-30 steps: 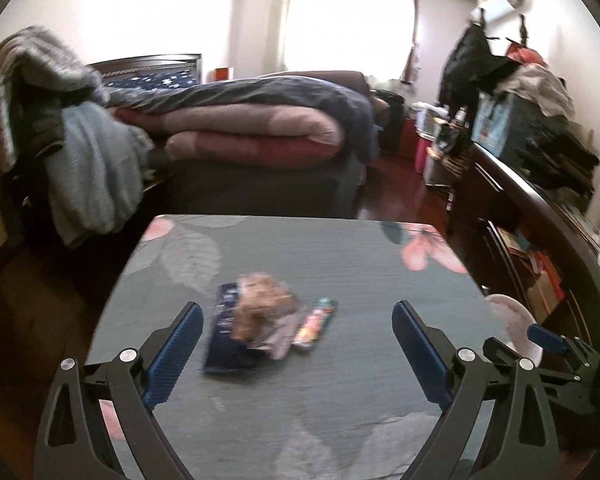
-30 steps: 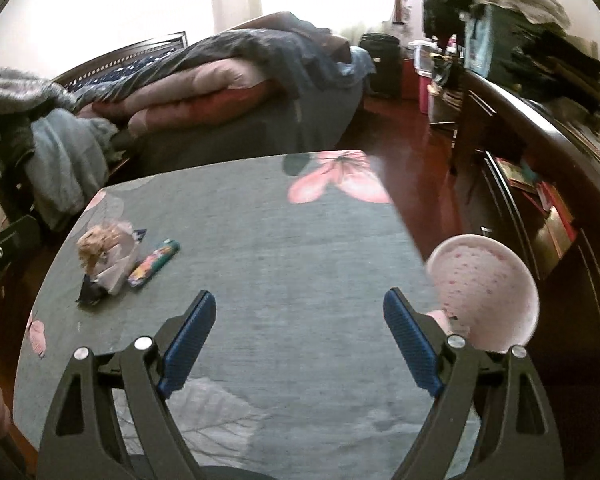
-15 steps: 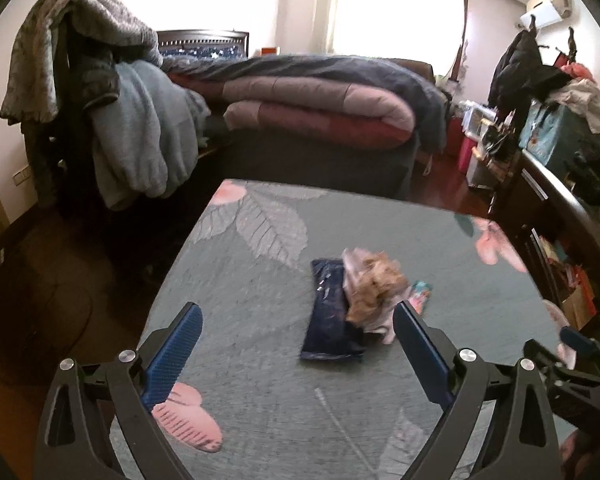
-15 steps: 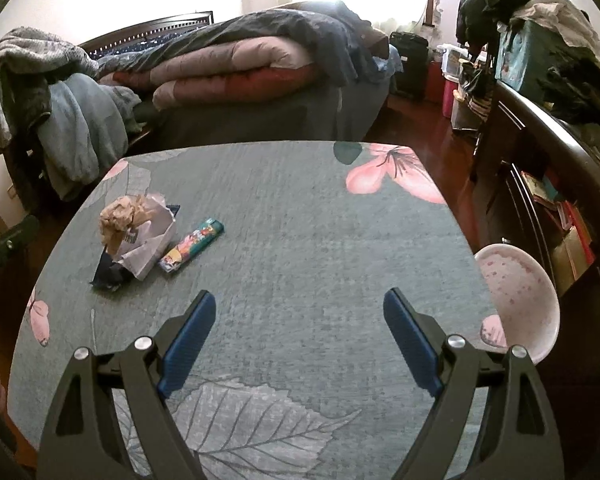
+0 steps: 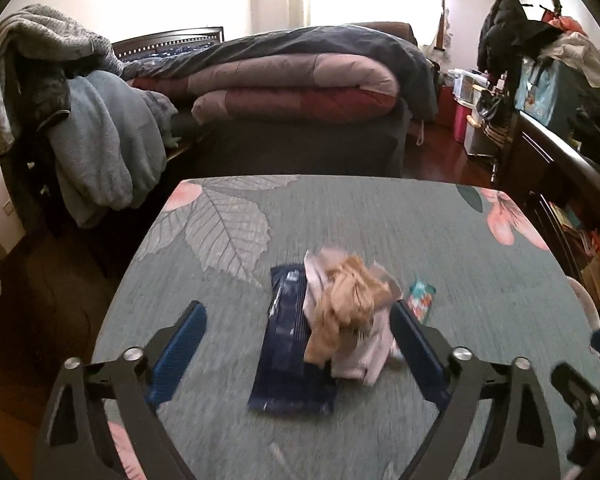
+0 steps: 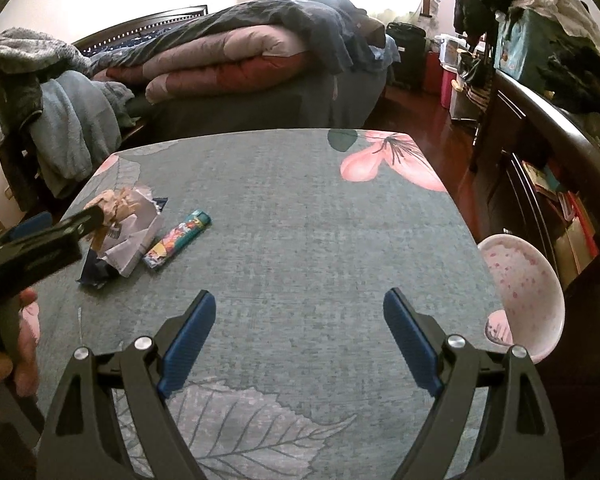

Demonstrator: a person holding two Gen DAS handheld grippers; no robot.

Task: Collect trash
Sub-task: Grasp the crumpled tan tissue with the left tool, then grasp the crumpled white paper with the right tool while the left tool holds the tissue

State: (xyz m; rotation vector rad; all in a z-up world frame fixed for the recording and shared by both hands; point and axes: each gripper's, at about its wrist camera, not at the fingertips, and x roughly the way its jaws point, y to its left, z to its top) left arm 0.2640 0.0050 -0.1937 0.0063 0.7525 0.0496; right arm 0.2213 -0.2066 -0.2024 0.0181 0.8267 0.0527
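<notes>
Trash pile (image 5: 340,312) lies on the table (image 5: 380,216), between the closing jaws of the left gripper (image 5: 296,344), not yet pinched. The right gripper (image 6: 300,340) hangs apart and empty. Closing on only the crumpled paper (image 5: 350,296) may leave the blue wrapper (image 5: 288,344) and candy wrapper (image 6: 178,240) behind.

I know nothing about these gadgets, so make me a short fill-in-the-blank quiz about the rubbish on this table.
1. The crumpled brown paper lies partly on top of a dark ____ wrapper.
2. The tablecloth is printed with leaves and pink ____.
3. The colourful little packet lies flat, to the ____ of the pile in the right wrist view.
4. Between the fingers of the right gripper there is only ____.

Missing words: blue; flowers; right; tablecloth
</notes>
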